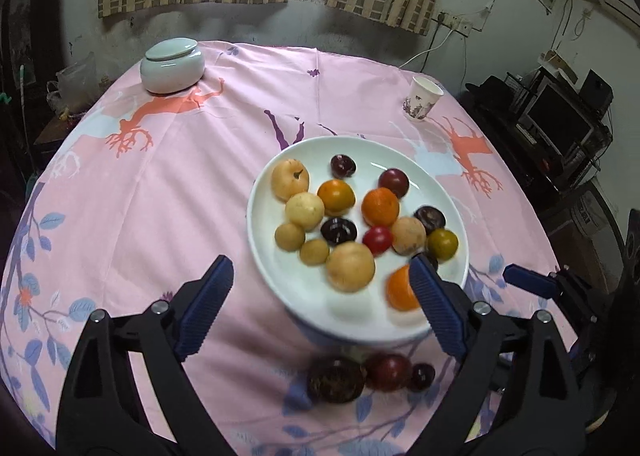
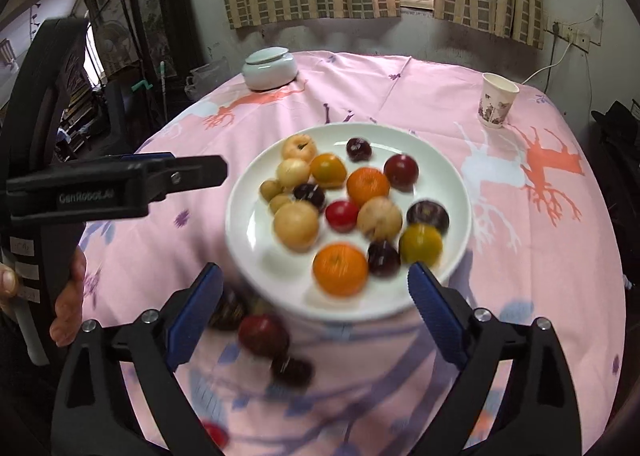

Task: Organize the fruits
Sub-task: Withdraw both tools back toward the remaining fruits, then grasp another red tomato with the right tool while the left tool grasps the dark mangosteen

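Note:
A white plate (image 1: 280,256) (image 2: 256,240) on the pink tablecloth holds several fruits: yellow pears, oranges, dark plums, a red tomato (image 1: 377,239). Three dark fruits (image 1: 372,374) lie on the cloth in front of the plate; they also show in the right wrist view (image 2: 264,334). My left gripper (image 1: 320,304) is open and empty above the plate's near edge. My right gripper (image 2: 314,308) is open and empty above the near rim, by an orange (image 2: 340,268). The left gripper shows side-on in the right wrist view (image 2: 116,184).
A white lidded jar (image 1: 172,66) stands at the table's far left. A paper cup (image 1: 422,98) stands at the far right. A small red fruit (image 2: 214,434) lies near the table's front. Dark shelving with electronics (image 1: 560,124) is right of the table.

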`<action>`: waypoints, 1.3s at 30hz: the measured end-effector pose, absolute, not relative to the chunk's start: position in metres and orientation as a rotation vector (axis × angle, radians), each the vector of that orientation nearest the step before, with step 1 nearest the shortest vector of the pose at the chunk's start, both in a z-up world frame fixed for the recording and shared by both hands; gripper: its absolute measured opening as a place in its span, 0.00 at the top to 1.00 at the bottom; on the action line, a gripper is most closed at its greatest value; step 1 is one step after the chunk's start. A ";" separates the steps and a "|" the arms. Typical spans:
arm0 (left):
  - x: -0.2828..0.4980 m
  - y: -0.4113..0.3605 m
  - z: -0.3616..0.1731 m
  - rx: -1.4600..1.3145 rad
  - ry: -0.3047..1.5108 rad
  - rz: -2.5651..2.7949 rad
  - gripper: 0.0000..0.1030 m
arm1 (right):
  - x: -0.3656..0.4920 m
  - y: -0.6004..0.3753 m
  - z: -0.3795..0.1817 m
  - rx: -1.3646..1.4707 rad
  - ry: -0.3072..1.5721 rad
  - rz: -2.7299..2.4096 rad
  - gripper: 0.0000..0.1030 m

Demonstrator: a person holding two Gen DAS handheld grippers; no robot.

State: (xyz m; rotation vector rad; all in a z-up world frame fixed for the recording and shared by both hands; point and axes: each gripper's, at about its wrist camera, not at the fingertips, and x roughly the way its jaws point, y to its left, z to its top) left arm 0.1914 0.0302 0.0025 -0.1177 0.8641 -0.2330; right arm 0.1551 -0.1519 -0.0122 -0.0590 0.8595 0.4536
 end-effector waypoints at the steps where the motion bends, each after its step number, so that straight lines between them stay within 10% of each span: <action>1: 0.173 0.031 0.000 -0.111 0.853 -0.237 0.10 | 0.143 -0.154 -0.012 -0.062 0.862 0.456 0.09; 13: 0.058 0.060 -0.049 -0.116 0.855 -0.142 0.09 | 0.027 -0.145 -0.057 0.002 0.904 0.529 0.07; 26: 0.040 0.076 -0.049 -0.167 0.863 -0.120 0.09 | 0.034 -0.107 -0.097 -0.082 1.003 0.544 0.68; 39: 0.095 0.025 -0.072 0.001 0.913 -0.155 0.09 | 0.044 -0.186 -0.083 0.087 0.946 0.373 0.69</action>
